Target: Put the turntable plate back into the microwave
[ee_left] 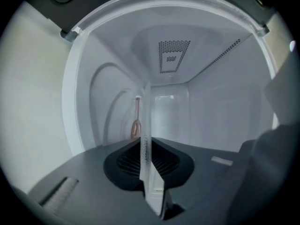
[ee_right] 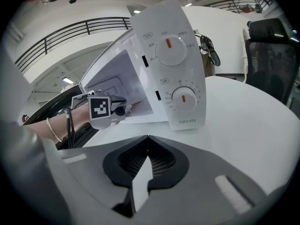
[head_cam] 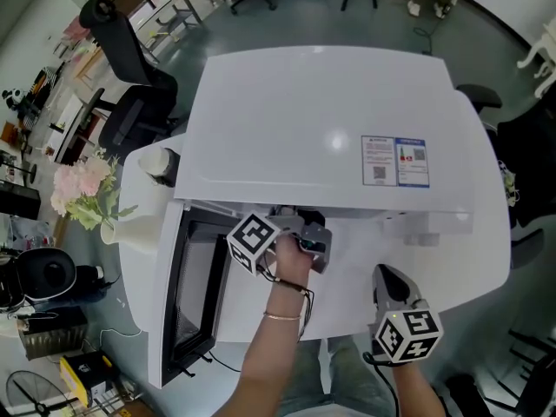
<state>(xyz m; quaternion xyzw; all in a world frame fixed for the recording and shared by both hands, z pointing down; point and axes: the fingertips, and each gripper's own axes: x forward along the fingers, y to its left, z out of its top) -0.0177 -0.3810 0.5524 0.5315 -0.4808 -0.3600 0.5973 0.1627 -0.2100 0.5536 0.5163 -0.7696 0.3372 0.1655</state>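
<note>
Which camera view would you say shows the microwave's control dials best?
The right gripper view: both control dials face it on the front panel. The head view shows only the top of the microwave; the left gripper view only its cavity.

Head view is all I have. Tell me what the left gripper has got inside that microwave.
Observer: The left gripper is shut on the clear turntable plate, which stands edge-on inside the microwave cavity.
Operator: Report the right gripper's jaws.
Observer: The right gripper is shut with nothing between its jaws.
Operator: Say where it points.
Observer: At the control panel, which has two dials with orange marks.
</note>
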